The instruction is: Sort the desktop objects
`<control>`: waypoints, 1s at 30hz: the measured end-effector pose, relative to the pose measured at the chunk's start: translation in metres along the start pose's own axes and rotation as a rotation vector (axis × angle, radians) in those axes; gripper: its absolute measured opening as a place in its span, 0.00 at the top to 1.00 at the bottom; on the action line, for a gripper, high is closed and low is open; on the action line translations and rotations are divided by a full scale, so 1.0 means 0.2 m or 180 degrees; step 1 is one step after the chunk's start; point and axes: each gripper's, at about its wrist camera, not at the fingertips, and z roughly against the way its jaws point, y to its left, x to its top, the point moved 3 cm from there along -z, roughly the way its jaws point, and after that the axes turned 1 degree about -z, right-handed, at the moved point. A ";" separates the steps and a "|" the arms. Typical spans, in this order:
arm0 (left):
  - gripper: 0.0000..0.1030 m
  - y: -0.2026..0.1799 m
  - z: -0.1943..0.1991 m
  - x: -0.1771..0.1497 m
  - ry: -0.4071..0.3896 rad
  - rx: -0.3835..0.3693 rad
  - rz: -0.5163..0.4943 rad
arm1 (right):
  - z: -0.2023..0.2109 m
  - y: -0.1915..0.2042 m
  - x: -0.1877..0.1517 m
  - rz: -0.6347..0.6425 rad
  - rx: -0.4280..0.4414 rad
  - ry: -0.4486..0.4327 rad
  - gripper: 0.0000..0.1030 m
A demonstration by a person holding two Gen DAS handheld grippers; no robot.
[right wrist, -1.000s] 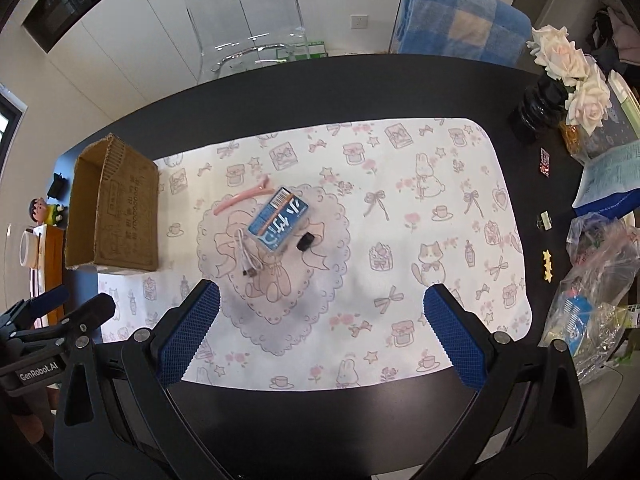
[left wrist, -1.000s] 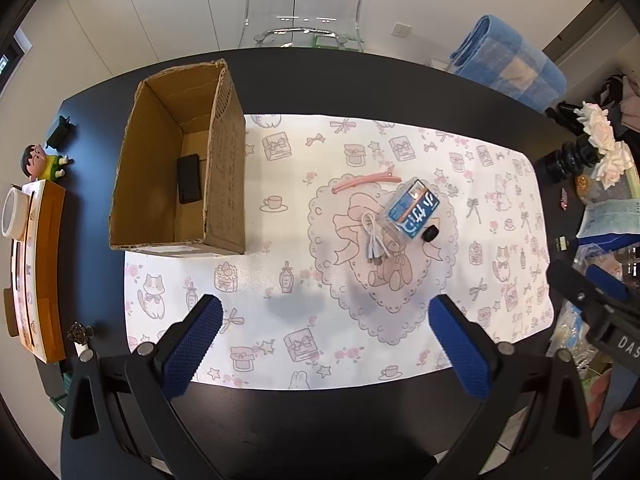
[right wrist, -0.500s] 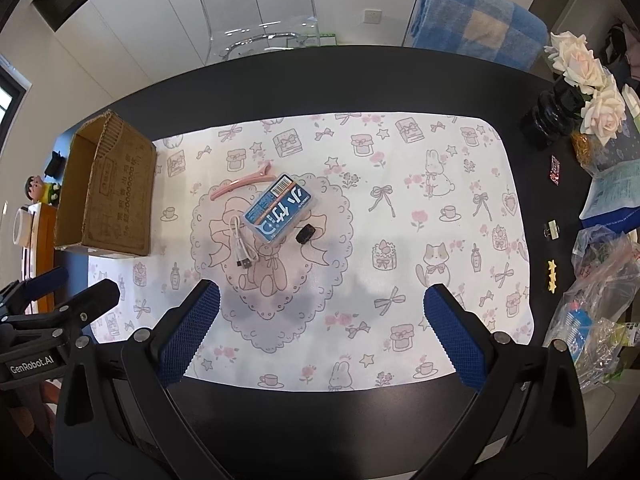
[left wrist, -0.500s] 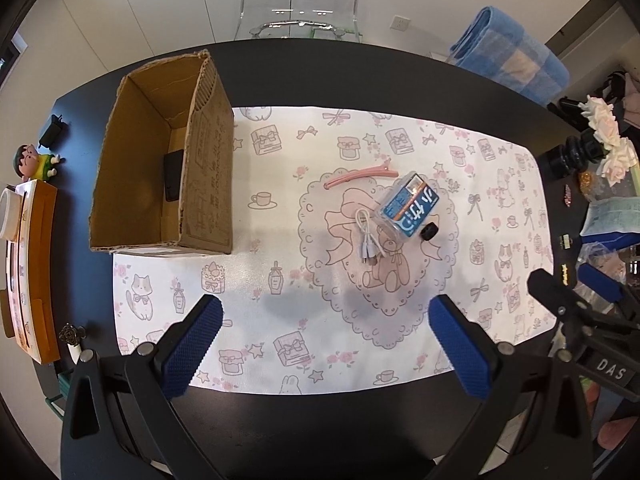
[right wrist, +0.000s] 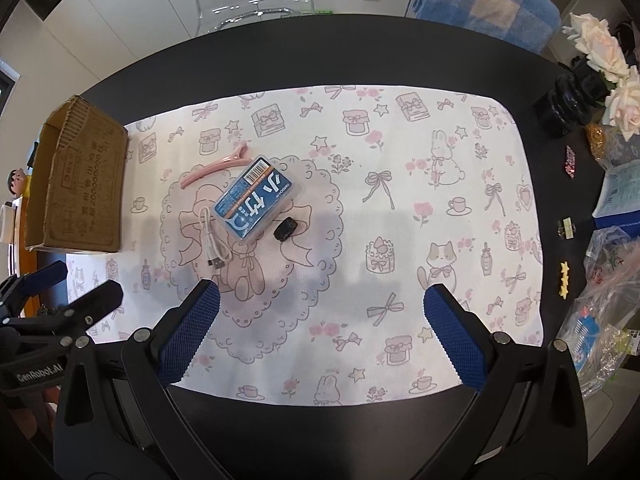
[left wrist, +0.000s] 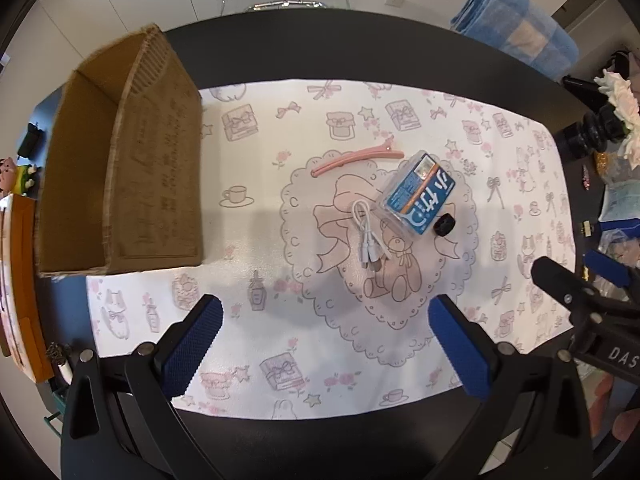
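Note:
On the patterned mat (left wrist: 280,152) lie a pink hair clip (left wrist: 356,160), a blue clear-lidded box (left wrist: 418,200), a coiled white cable (left wrist: 368,236) and a small black object (left wrist: 444,225). An open cardboard box (left wrist: 120,168) stands at the mat's left end. My left gripper (left wrist: 324,340) is open and empty, above the mat's near part. In the right wrist view the clip (right wrist: 214,170), blue box (right wrist: 258,200), cable (right wrist: 212,242), black object (right wrist: 286,229) and cardboard box (right wrist: 76,184) show. My right gripper (right wrist: 320,328) is open and empty.
A black vase with pale roses (right wrist: 576,92), papers, plastic bags (right wrist: 600,320) and small clips sit on the dark table at the right. A blue checked towel (right wrist: 484,4) hangs at the back. A figurine (left wrist: 12,176) and orange holder stand left.
Both grippers have moved forward and nearer the mat; the objects look larger. The left view has shifted right, so the cardboard box's inside is now hidden.

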 end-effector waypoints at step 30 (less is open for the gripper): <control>0.00 0.04 -0.54 0.15 0.0443 0.0196 0.0220 | -0.53 -0.01 0.11 0.0125 0.0049 0.0499 0.01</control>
